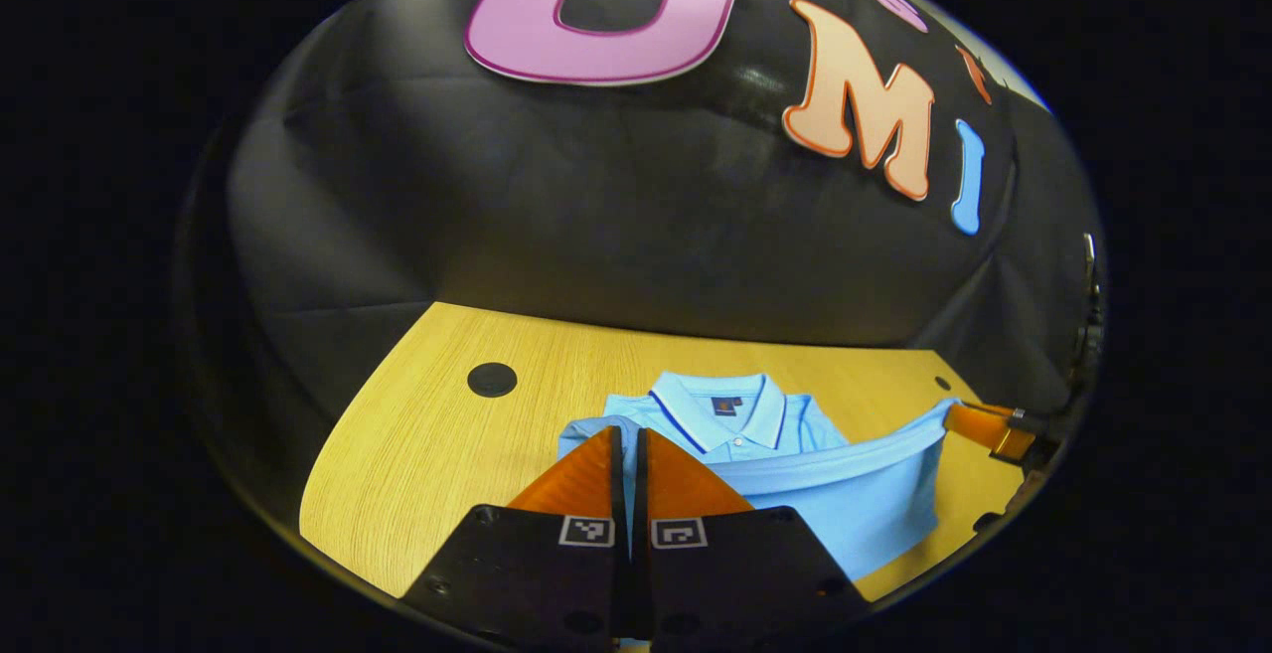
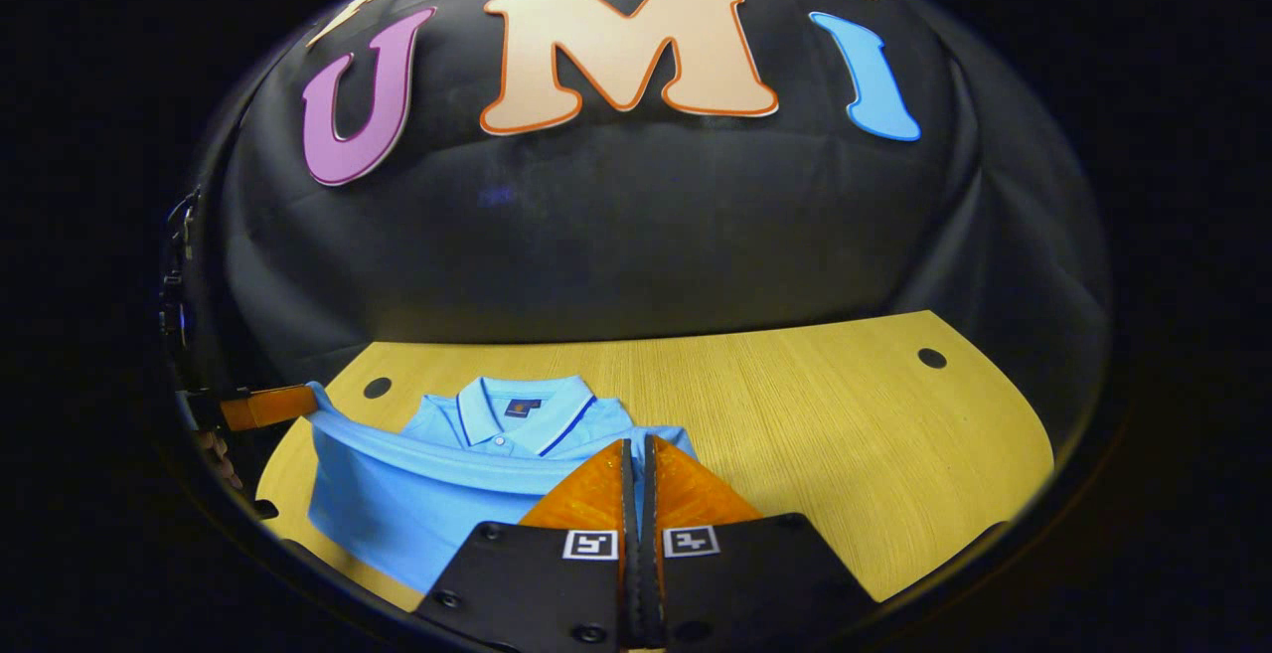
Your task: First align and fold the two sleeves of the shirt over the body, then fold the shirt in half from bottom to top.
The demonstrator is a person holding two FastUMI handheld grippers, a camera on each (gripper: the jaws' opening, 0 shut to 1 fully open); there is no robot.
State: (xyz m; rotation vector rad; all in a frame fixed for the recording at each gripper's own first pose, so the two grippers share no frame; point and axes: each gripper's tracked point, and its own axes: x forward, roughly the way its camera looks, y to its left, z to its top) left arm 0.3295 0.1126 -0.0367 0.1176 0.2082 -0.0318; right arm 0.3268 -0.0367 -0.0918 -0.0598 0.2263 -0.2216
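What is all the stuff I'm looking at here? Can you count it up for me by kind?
Shirts: 1, a light blue polo shirt
Tables: 1, a wooden table with dark round holes
Grippers: 2, the left gripper and the right gripper, each with fingers closed on the shirt's lifted hem
Total: 4

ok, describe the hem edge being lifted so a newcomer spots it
On the wooden table lies a light blue polo shirt, collar toward the back wall. The hem is the taut band of cloth stretched across it below the collar, raised off the table, each end pinched in a gripper.
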